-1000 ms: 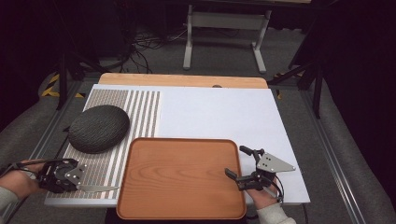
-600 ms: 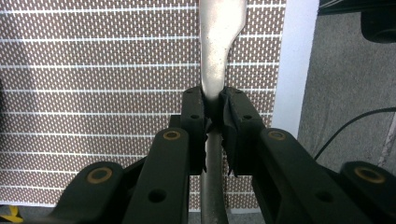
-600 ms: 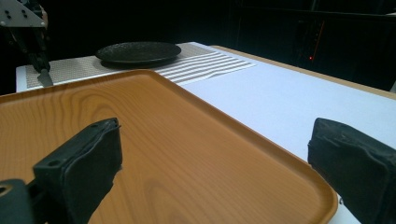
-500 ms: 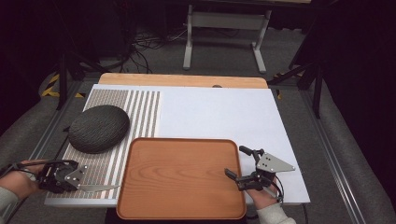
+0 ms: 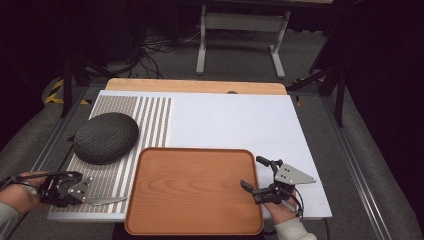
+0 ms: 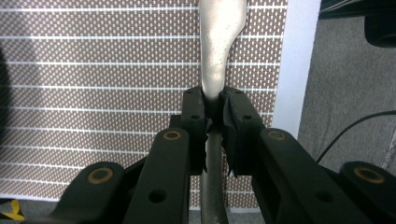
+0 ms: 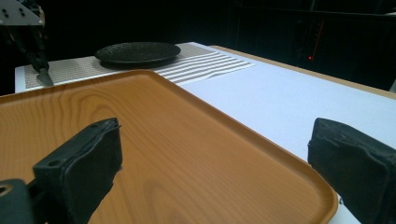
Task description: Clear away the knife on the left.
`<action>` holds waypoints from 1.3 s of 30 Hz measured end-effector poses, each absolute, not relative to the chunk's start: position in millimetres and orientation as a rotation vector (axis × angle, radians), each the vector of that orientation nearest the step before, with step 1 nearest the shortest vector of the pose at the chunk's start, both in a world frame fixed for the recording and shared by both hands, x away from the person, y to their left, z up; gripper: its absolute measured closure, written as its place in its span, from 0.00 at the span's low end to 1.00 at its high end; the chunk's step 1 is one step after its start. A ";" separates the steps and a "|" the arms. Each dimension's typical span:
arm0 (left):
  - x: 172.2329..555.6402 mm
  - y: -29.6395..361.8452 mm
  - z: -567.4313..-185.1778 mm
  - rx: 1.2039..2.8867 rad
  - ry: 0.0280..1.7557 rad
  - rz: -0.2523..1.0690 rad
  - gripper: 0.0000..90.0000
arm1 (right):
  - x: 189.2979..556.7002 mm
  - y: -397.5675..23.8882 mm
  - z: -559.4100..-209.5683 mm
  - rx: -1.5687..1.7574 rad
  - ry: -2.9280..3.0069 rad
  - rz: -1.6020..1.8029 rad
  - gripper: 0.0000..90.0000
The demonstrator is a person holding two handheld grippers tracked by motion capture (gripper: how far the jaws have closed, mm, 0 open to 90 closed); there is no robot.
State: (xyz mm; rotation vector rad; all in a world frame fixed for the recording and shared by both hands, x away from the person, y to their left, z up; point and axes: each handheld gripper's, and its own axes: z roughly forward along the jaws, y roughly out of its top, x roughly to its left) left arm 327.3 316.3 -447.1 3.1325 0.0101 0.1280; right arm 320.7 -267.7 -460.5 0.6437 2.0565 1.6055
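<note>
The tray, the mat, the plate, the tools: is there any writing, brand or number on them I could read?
None. The tray, striped mat, dark plate and both tools, left and right, carry no readable text, nor does the knife held by the left tool.

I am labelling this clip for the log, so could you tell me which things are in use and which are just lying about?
In use:
- knife, clamped in the left gripper
- wooden tray, straddled by the open right gripper

Lying about:
- dark plate
- striped placemat
</note>
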 end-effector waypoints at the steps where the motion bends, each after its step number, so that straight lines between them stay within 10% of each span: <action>1: 326.4 316.1 -445.1 3.137 0.016 0.143 0.89 | 320.6 -267.9 -460.5 0.645 2.055 1.605 0.04; 39: 328.5 286.7 -383.1 2.757 0.529 0.110 0.89 | 321.1 -268.2 -461.0 0.654 2.054 1.601 0.04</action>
